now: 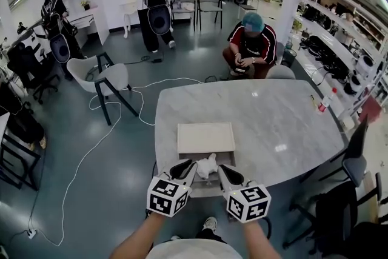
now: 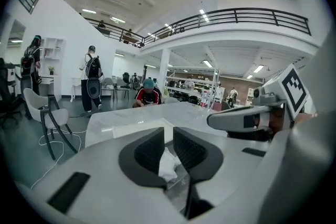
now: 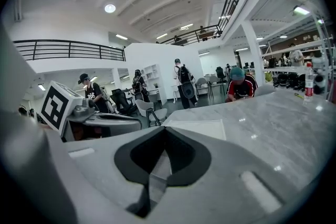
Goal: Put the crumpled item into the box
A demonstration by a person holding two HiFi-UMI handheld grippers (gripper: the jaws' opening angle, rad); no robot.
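Observation:
A white crumpled item (image 1: pixel 207 165) hangs at the table's near edge, just over a shallow grey box (image 1: pixel 209 188). The box's cream lid (image 1: pixel 206 137) lies open and flat behind it. My left gripper (image 1: pixel 191 168) comes in from the left with its tips against the item. In the left gripper view the jaws stand close together, with the crumpled item (image 2: pixel 168 162) caught in the narrow gap of the left gripper (image 2: pixel 168 131). My right gripper (image 1: pixel 223 171) is right of the item. In its own view the right gripper (image 3: pixel 165 131) is shut and empty, with the lid (image 3: pixel 199 128) ahead.
The marble table (image 1: pixel 273 124) stretches ahead. A seated person in a teal cap (image 1: pixel 251 42) is at its far side. A bottle (image 1: pixel 326 100) stands near the right edge. Chairs (image 1: pixel 103 79), floor cables and standing people are to the left and behind.

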